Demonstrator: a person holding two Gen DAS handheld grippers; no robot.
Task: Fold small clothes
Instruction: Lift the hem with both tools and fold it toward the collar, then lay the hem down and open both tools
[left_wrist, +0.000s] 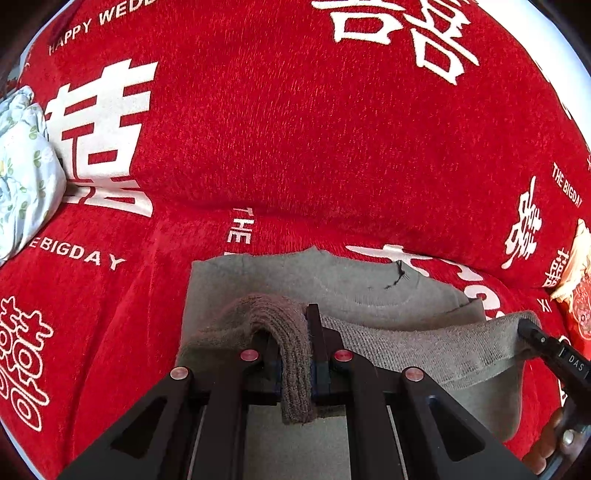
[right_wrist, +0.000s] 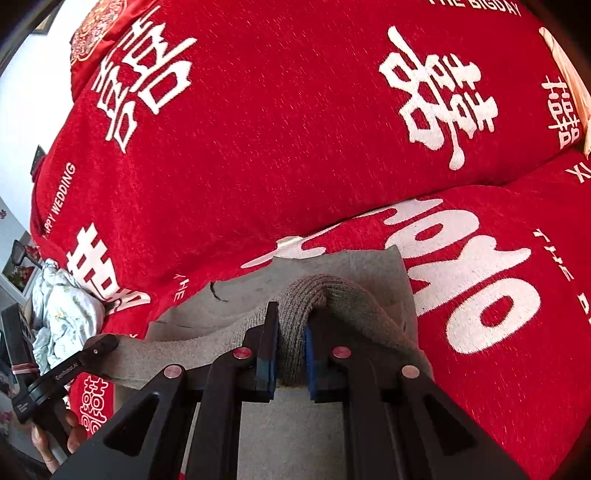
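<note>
A: Any baskets or boxes with clothes in them?

B: None that I can make out. There is only a red blanket (left_wrist: 295, 129) printed with white characters and "HAPPY WEDDING", spread over what looks like a sofa or bed.

A: Where is the garment?

B: A small grey knit sweater (left_wrist: 332, 284) lies on the blanket with its neckline toward the backrest. Its ribbed hem is lifted off the body of the sweater and stretched between both tools.

A: How do the tools stand?

B: The left tool (left_wrist: 295, 365) is clamped on the left end of the hem; the cuff-like rib bunches up over its tips and hangs down between the jaws. The right tool (right_wrist: 290, 354) is likewise closed on the right end, blue pads pressing the rib from both sides.

A: Anything around?

B: A crumpled pale floral cloth (left_wrist: 26, 166) sits at the left edge, well apart from the sweater. A red embroidered cushion (right_wrist: 96, 33) lies at the far right. Nothing lies on the sweater itself.
</note>
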